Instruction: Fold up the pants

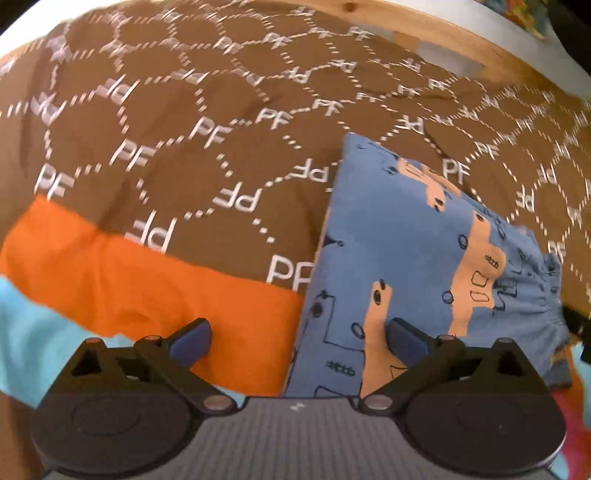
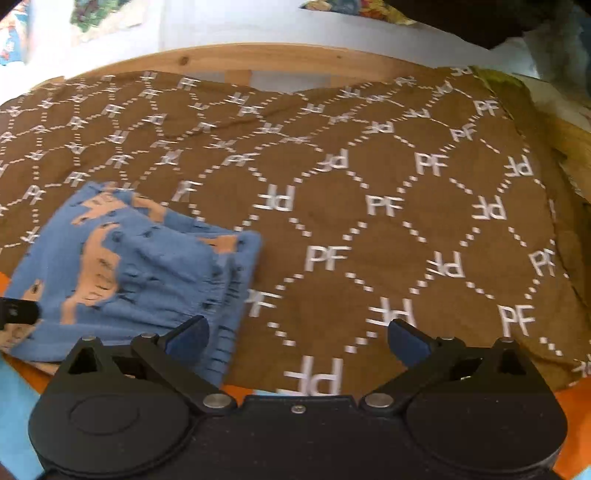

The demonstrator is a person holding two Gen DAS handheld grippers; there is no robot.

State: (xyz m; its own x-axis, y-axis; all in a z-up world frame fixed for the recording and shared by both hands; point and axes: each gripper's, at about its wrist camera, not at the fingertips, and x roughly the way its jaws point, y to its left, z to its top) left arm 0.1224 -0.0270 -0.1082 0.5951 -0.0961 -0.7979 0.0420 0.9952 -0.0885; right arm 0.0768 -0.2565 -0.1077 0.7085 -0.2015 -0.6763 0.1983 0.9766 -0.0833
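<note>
The blue pants with tan animal prints lie folded into a compact rectangle on the brown patterned bedcover. In the left wrist view my left gripper hangs open over their near left edge, one pad above the pants and the other above orange cloth, nothing between them. Seen from the right wrist, the pants lie at lower left with the gathered waistband toward the right. My right gripper is open above that waistband edge and the bedcover, pads wide apart and holding nothing.
An orange cloth and a light blue cloth lie at the bed's near edge. A wooden bed frame runs along the far side against a white wall. Colourful fabric sits beyond the frame.
</note>
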